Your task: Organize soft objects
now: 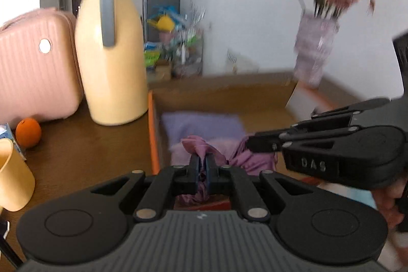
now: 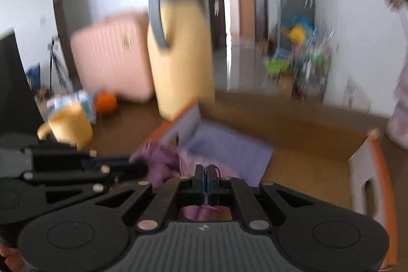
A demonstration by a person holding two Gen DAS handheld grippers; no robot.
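Note:
A purple cloth (image 1: 257,157) hangs between both grippers over an open cardboard box (image 1: 224,98) with orange edges. My left gripper (image 1: 203,161) is shut on one bunched corner of the cloth. My right gripper (image 2: 206,172) is shut on another part of the same purple cloth (image 2: 163,165), and shows from the side as the right gripper (image 1: 248,142) in the left wrist view. A folded lavender cloth (image 1: 201,125) lies flat on the box floor, seen again as the lavender cloth (image 2: 229,149) in the right wrist view. Both views are blurred.
On the brown table (image 1: 84,144) left of the box stand a tall yellow jug (image 1: 112,52), a pink case (image 1: 35,63), an orange (image 1: 28,132) and a yellow cup (image 1: 12,177). A vase of pink flowers (image 1: 316,47) stands behind the box. The box's white flap (image 2: 367,182) rises at right.

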